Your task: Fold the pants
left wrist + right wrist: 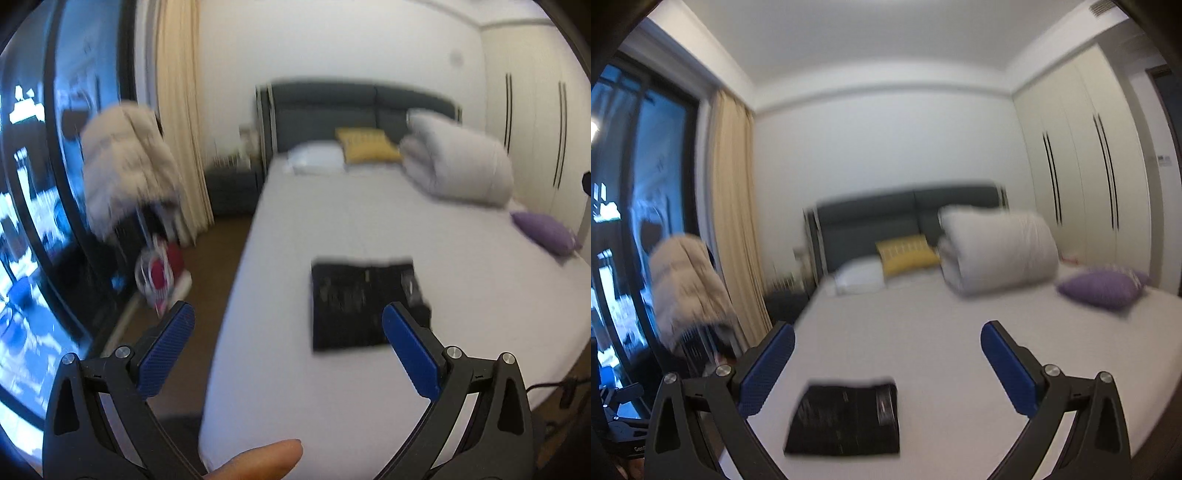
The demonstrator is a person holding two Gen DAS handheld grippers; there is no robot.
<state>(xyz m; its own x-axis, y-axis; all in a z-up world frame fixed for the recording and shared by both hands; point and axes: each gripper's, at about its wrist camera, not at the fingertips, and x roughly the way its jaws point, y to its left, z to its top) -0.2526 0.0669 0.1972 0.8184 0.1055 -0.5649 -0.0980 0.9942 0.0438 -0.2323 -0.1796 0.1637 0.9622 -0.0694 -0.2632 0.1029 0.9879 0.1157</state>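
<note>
On the far left a dark-framed window [33,206] fills the wall, with a beige puffy coat [129,173] hanging in front of it and a cream curtain [181,122] beside that. Below the coat sits something red and white [160,273] on the floor; blur keeps me from telling what it is.

My left gripper [288,321] is spread wide and holds nothing, its blue pads well apart above the near edge of the bed [295,369]. One fingertip of my hand [266,459] shows at the bottom of that view.

The black pants [364,306] lie folded into a compact rectangle on the white sheet, near the foot of the bed. In the left wrist view they sit between the fingers, nearer the right one; in the right wrist view the pants [846,421] lie low between the fingers, nearer the left one. Neither gripper touches them.

My right gripper [888,343] is likewise released and empty.

Further up the bed, against the dark grey headboard [908,218], are a white pillow [858,278], a yellow cushion [908,254] and a rolled white duvet [997,251]. A purple cushion [1102,288] rests toward the right edge, and cream wardrobe doors [1078,173] line the right wall.
</note>
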